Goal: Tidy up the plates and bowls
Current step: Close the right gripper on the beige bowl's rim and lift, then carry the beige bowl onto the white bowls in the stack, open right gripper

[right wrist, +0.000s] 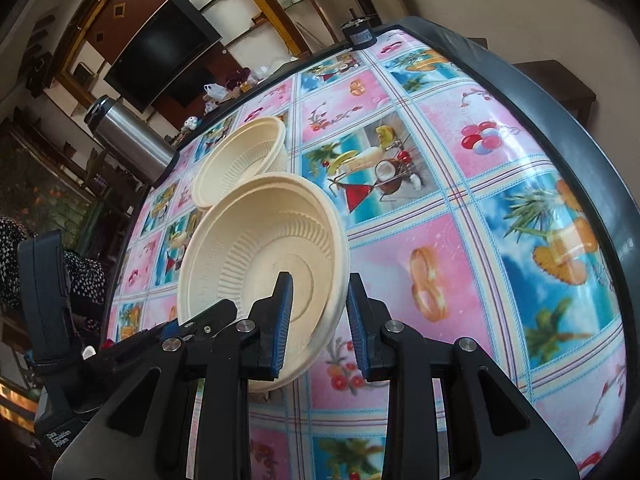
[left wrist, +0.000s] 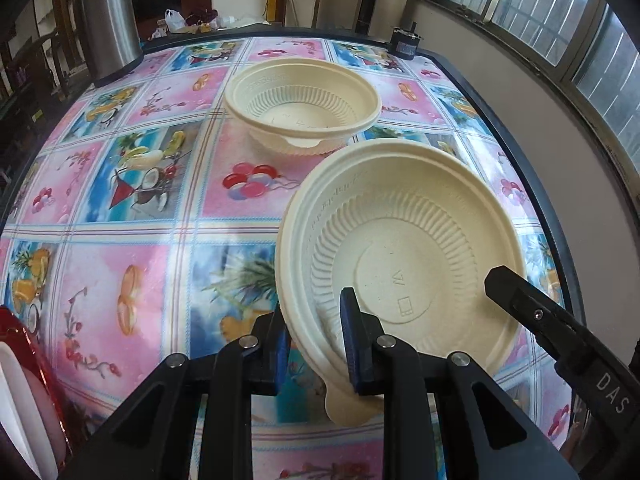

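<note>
Already both grippers have hold of one cream bowl (left wrist: 404, 264), lifted and tilted above the patterned worktop (left wrist: 132, 264). The left gripper (left wrist: 314, 344) is nearly closed, its blue pads pinching the bowl's near rim close to the small tab, one pad inside and one outside. The right gripper (right wrist: 318, 320) is likewise narrowed on the opposite rim, with its left pad inside the wall; its right pad seems to stand slightly off the rim, so that grip looks the weaker one. Ahead of both grippers, a second cream bowl (left wrist: 302, 106) rests upright on the worktop, apparently empty, as is the held one. The thin rim could flex or slip if the two hands pull apart or twist unevenly, and the tilted bowl might drop or clip the resting one while nesting. At the left gripper's lower left, a red rack (left wrist: 24, 384) shows a white plate edge.
</note>
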